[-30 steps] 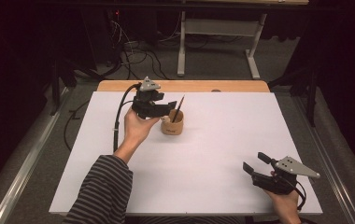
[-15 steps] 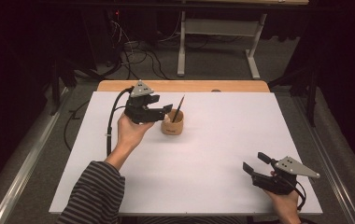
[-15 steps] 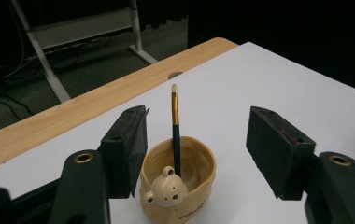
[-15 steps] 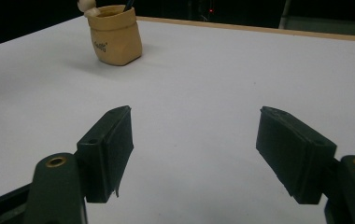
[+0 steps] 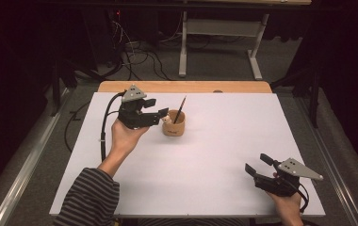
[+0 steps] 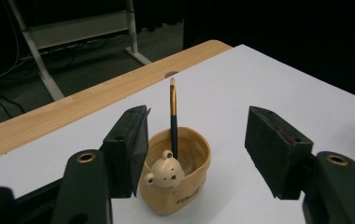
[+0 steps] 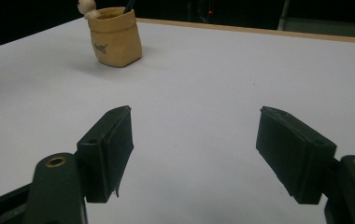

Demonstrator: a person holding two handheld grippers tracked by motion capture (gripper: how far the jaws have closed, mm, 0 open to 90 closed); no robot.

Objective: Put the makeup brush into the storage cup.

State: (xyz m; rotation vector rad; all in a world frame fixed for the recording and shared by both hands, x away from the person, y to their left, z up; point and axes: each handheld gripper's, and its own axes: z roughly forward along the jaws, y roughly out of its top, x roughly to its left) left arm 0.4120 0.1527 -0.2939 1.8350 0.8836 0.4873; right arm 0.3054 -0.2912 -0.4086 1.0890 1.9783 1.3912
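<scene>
A tan pouch-shaped cup (image 5: 174, 127) with a small bear head on its rim stands on the white table top (image 5: 215, 155), left of centre toward the far side. A dark-handled brush (image 5: 180, 109) leans in it, tip up. My left gripper (image 5: 159, 107) hovers just left of the cup, open, its fingertips beside the bear head. In the left gripper view the cup (image 6: 185, 186) and brush (image 6: 173, 121) sit just ahead of the open jaws of the left gripper (image 6: 196, 126), nearer the left pad, unpressed. My right gripper (image 5: 256, 162) rests open at the near right corner. The right gripper (image 7: 194, 126) shows nothing between its pads, and the cup (image 7: 117, 39) stands far off.
A bare wooden strip (image 5: 186, 87) runs along the table's far edge. Beyond it are a metal desk frame (image 5: 224, 42) and cables on the floor. A striped sleeve (image 5: 90, 197) reaches in from the near left.
My left gripper has drawn back to the left, from over the cup and brush to just beside the cup. The brush stays in the cup. The right gripper has not moved.
</scene>
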